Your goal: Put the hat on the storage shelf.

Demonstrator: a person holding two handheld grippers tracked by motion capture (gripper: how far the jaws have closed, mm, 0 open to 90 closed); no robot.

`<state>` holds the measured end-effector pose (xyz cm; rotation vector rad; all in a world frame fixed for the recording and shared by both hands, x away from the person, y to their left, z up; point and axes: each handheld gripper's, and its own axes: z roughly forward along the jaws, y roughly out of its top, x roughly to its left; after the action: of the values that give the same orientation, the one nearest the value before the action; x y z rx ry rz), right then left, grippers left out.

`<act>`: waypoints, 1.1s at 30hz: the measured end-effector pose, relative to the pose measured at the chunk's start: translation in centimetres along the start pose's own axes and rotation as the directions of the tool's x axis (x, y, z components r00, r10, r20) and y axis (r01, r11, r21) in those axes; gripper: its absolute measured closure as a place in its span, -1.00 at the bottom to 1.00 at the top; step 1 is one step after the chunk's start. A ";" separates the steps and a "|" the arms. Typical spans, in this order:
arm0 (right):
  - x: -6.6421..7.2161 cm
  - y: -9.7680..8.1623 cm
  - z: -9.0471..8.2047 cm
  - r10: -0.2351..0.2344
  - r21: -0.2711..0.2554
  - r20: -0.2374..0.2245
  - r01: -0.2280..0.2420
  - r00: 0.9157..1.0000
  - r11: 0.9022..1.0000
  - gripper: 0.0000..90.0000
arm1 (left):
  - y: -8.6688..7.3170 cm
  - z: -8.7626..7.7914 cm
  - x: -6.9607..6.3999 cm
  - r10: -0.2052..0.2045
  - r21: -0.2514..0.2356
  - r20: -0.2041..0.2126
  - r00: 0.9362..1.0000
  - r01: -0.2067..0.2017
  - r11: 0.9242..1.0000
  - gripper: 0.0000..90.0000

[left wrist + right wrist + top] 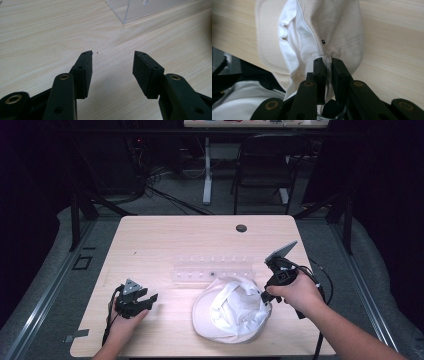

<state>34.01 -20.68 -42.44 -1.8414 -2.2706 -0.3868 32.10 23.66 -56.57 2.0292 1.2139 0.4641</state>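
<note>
A white cap [227, 309] lies upside down on the wooden table [165, 237], near its front edge. My right gripper [267, 293] is shut on the cap's right rim; in the right gripper view the cap's cloth [329, 27] is pinched between the two jaws of that gripper [326, 61]. My left gripper [147, 297] rests at the front left of the table, well left of the cap. It is open, and its pads [86, 68] stand wide apart over bare wood, the gripper [113, 53] holding nothing.
A clear plastic rack [212, 267] lies across the table's middle, just behind the cap; its corner [140, 10] shows ahead of my left gripper. A round cable hole [241, 228] sits near the far edge. A chair [264, 167] stands beyond the table.
</note>
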 end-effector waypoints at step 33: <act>1.6 1.1 -5.6 -0.007 -0.105 -0.416 -0.041 0.909 0.994 0.84 | 0.0 0.1 -0.1 -0.001 -0.004 -0.003 1.000 0.001 1.000 0.12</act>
<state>34.69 -20.79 -36.59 -1.6300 -1.9724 -0.8320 32.08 23.55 -56.64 2.0257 1.2149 0.4695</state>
